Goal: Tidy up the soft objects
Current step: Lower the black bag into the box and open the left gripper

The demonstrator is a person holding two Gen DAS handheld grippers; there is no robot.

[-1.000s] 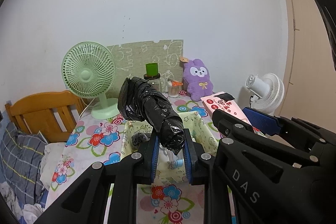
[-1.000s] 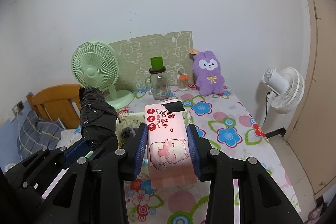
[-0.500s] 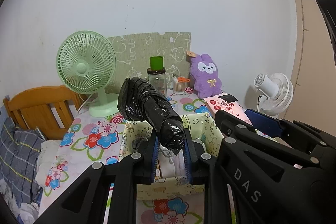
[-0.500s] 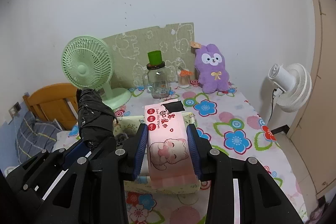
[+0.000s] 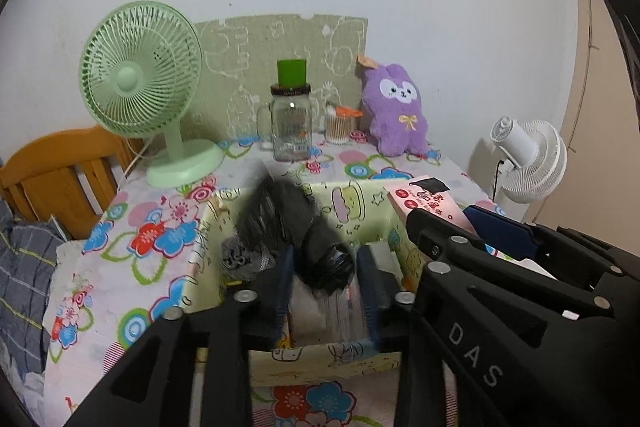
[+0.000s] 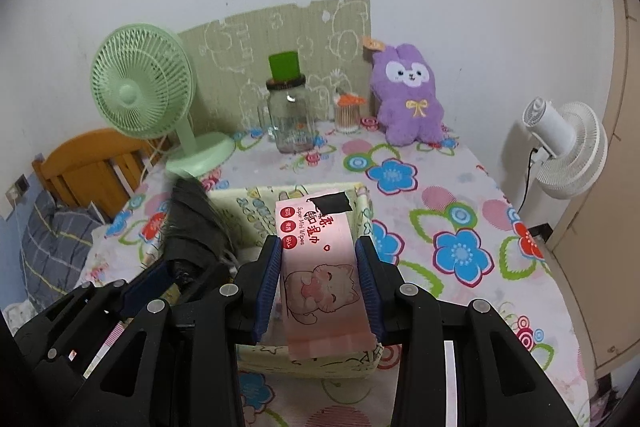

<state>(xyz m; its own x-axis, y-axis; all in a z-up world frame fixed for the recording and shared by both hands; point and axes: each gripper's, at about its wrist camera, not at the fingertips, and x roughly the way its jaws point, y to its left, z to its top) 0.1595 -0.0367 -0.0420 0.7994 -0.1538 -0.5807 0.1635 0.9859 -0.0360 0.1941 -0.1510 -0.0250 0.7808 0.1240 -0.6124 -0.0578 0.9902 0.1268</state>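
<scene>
A yellow-green cartoon-print fabric box [image 5: 360,203] sits on the flowered tablecloth. A black plastic-wrapped roll [image 5: 288,223], blurred, leans down into it between the fingers of my left gripper [image 5: 325,259]. Those jaws are opening and gaps show on both sides of the roll. A grey knit item [image 5: 240,259] and white things lie inside the box. My right gripper [image 6: 318,259] is shut on a pink wet-wipes pack [image 6: 320,267], which hangs over the box's right half [image 6: 256,203]. The roll [image 6: 192,223] also shows at the left of the right wrist view.
At the back of the table stand a green fan [image 5: 136,83], a glass jar with a green cap [image 5: 292,123], a cotton-swab pot [image 5: 339,127] and a purple plush rabbit [image 5: 398,111]. A white fan [image 5: 528,159] is off the right edge, a wooden chair [image 5: 52,179] to the left.
Both grippers have come forward and down over the box. The left jaws have parted and the black roll has tipped down from upright into the box. The pink pack stays gripped.
</scene>
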